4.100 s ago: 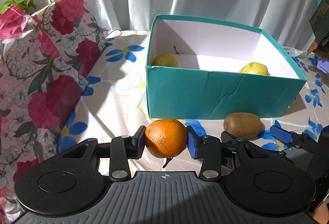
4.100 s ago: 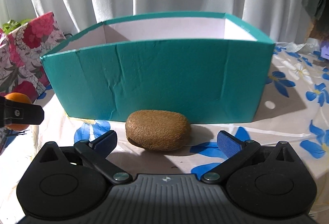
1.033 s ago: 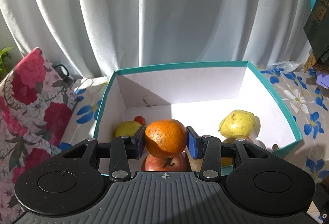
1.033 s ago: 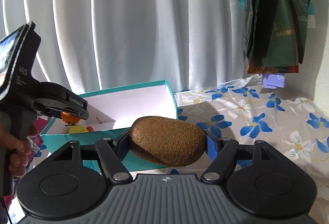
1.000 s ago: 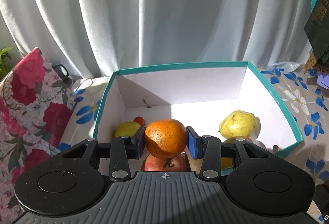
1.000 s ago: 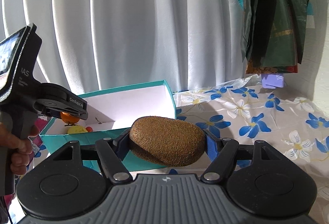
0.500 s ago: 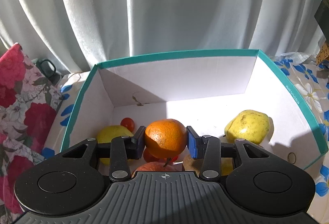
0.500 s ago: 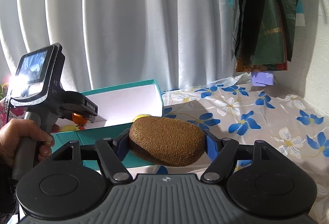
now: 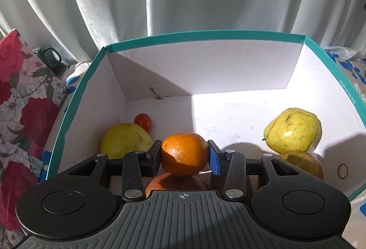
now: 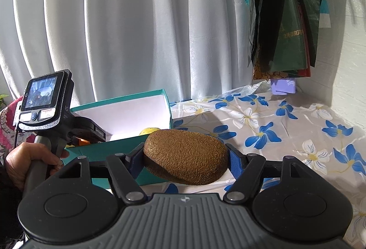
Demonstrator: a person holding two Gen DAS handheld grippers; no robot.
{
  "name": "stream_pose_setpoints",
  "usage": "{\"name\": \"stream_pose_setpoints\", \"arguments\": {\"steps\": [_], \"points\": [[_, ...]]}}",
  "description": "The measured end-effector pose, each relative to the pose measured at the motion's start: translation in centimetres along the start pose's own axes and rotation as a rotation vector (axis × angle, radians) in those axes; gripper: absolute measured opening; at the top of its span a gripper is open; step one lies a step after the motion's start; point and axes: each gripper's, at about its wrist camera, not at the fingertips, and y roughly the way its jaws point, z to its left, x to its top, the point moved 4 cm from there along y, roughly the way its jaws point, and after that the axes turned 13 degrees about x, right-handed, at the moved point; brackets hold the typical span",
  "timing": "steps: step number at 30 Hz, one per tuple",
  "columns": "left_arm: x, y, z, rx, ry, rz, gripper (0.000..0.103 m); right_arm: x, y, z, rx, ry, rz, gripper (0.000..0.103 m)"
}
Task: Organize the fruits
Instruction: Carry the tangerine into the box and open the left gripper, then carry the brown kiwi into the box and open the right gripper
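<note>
Orange going into the teal box, kiwi waiting.
Left gripper (image 9: 184, 158) clamps the orange (image 9: 184, 153) over the teal box (image 9: 75, 98) floor near its front wall; next, likely lower and release. Right gripper (image 10: 185, 158) grips the kiwi (image 10: 185, 155) outside the box's right wall.

Black ribbed claw (image 9: 184, 158), blue pads (image 9: 214, 161), silver screws

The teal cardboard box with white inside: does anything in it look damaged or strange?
Yes. The white back wall of the teal cardboard box has a small brownish scuff or tear near its left corner, just above the floor. The fruits inside look undamaged.
</note>
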Motion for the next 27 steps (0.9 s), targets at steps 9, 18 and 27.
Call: {"name": "stream_pose_setpoints", "arguments": {"steps": [9, 18, 27], "points": [[0.1, -1.0, 0.5, 0.007, -0.02, -0.019, 0.07, 0.0, 0.1, -0.1, 0.002, 0.002, -0.004, 0.071], [0.1, -5.5, 1.7, 0.028, -0.033, -0.115, 0.096, 0.4, 0.3, -0.2, 0.012, -0.006, -0.012, 0.072], [-2.6, -13.4, 5.7, 0.056, -0.069, -0.162, 0.101, 1.2, 0.9, 0.1, 0.041, -0.023, -0.024, 0.072]]}}
